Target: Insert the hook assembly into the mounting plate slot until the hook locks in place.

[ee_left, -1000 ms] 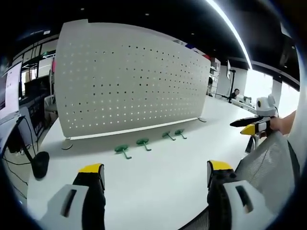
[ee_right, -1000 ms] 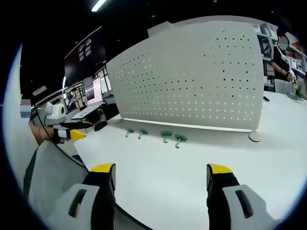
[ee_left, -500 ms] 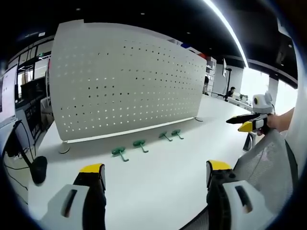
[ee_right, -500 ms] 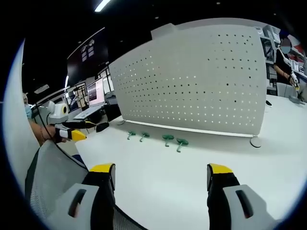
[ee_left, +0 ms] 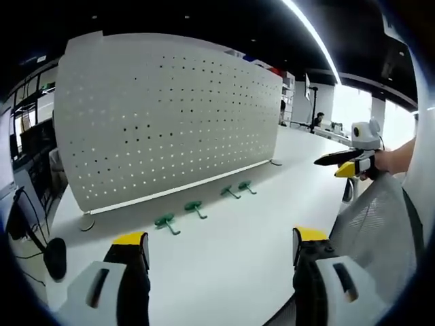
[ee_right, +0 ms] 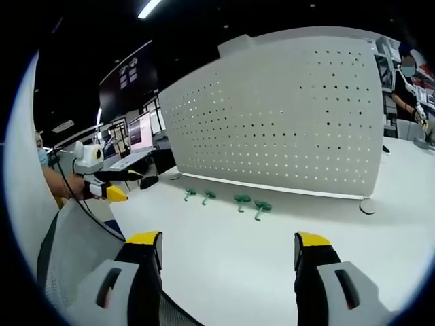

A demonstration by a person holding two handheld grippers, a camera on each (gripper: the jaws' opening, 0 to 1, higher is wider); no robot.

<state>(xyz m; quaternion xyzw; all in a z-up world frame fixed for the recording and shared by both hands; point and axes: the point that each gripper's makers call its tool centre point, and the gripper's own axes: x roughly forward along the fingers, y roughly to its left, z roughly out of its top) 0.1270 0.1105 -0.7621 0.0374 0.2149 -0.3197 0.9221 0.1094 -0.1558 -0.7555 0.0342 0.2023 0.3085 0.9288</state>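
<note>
White perforated mounting plate [ee_left: 170, 115] stands upright, upper centre; four green plastic hooks [ee_left: 166, 221] lie in a row at its foot (white table [ee_left: 224, 265]). Left gripper [ee_left: 215, 252] and right gripper [ee_right: 221, 252]: jaws wide apart, empty.

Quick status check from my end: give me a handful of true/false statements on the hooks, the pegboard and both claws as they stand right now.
1. Four green hooks lie on the white table in front of the perforated board. True.
2. The left claw holds a hook. False: its jaws stand apart with nothing between them.
3. A hook already hangs in the perforated board. False: none is seen on it; all four lie on the table.
4. The right claw is open and empty. True.
5. The board lies flat on the table. False: it stands upright on small feet.
</note>
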